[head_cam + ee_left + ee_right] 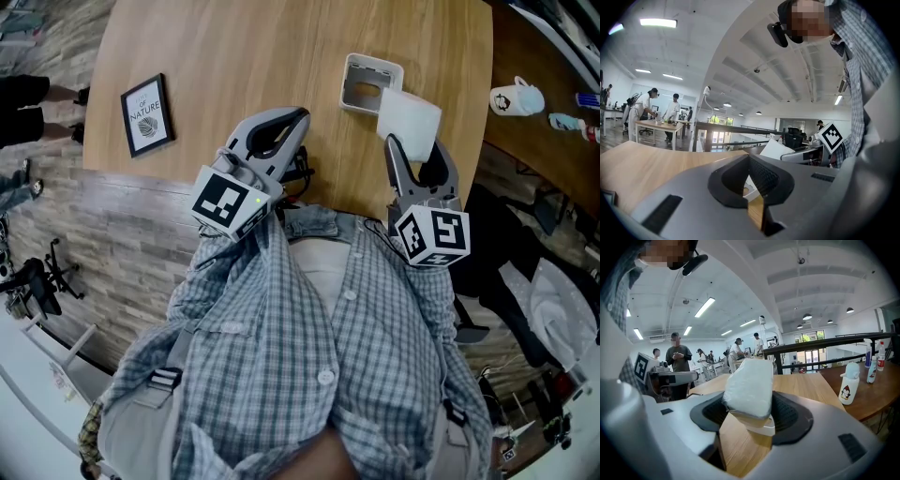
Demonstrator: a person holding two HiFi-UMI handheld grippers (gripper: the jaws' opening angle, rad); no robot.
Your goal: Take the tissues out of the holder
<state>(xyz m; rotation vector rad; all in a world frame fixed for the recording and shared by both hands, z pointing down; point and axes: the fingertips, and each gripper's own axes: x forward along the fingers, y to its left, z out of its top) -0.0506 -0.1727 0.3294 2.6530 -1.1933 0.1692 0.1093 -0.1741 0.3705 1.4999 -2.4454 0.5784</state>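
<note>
The tissue pack (410, 120) is a white soft block, lifted clear of the holder and clamped between the jaws of my right gripper (413, 144), which is shut on it. In the right gripper view the tissue pack (749, 386) fills the gap between the pads. The white open-topped holder (368, 82) stands on the wooden table just beyond and left of the pack. My left gripper (298, 116) hovers at the table's near edge, left of the holder, shut with nothing in it. From the left gripper view the tissue pack (776, 149) shows to the right.
A black-framed sign (147, 114) lies on the round wooden table (244, 56) at the left. On a second, darker table to the right stand a white penguin bottle (514, 98) (847, 383) and small bottles (875, 363). Several people stand at desks far behind.
</note>
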